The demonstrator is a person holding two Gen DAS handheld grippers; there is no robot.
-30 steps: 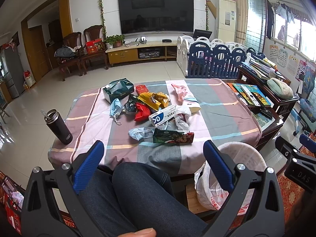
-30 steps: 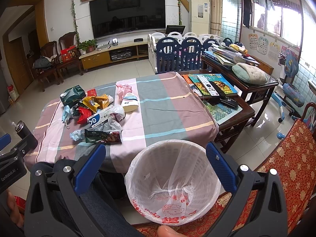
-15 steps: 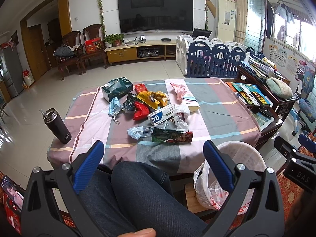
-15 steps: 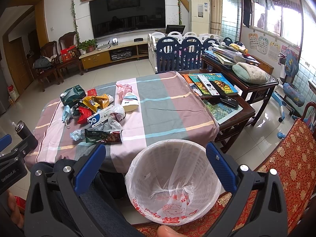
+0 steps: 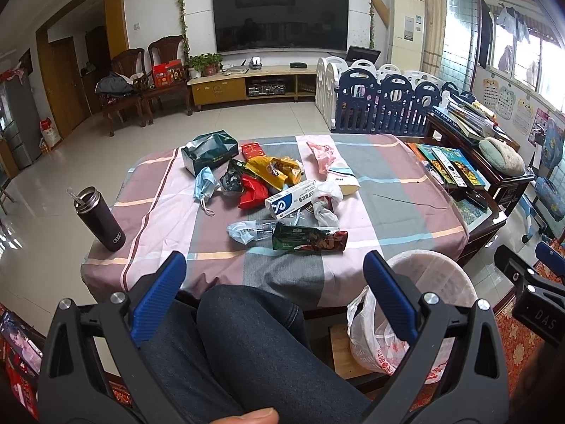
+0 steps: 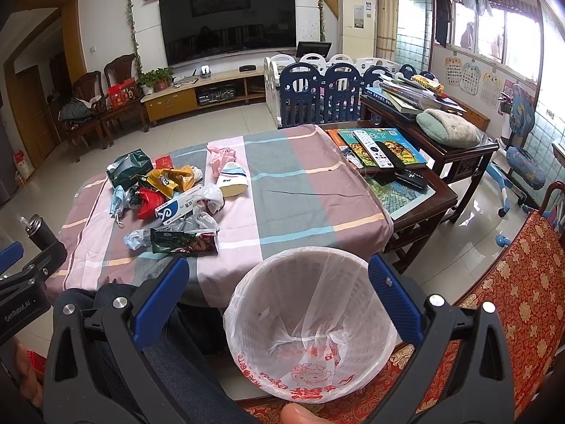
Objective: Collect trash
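Two handheld tongs, both with blue-padded jaws spread wide and holding nothing. The left gripper point(image 5: 273, 282) hovers above the person's lap, short of the table edge; the right gripper point(image 6: 279, 289) hangs directly over a bin.

The trash lies ahead of the left tongs in a loose heap on the checked tablecloth point(image 5: 388, 190). Nearest, just beyond the fingertips, is a dark green snack wrapper point(image 5: 309, 242) lying flat beside a crumpled clear plastic bag point(image 5: 247, 230). Farther on come a white and blue toothpaste box point(image 5: 291, 199), red and yellow wrappers, a blue face mask point(image 5: 204, 185) and a green tissue pack point(image 5: 208, 153).

Judging by looks, everything is light. The films are soft and slippery — best pinched at a raised crease or bunched edge (a flat sheet may slide away). The box seems stiffer and would take a grip across its narrow sides.

The waste basket point(image 6: 243, 289) is lined with a thin white bag and appears empty. A dark tumbler point(image 5: 100, 222) stands to the left of the left tongs — its contents are not visible.
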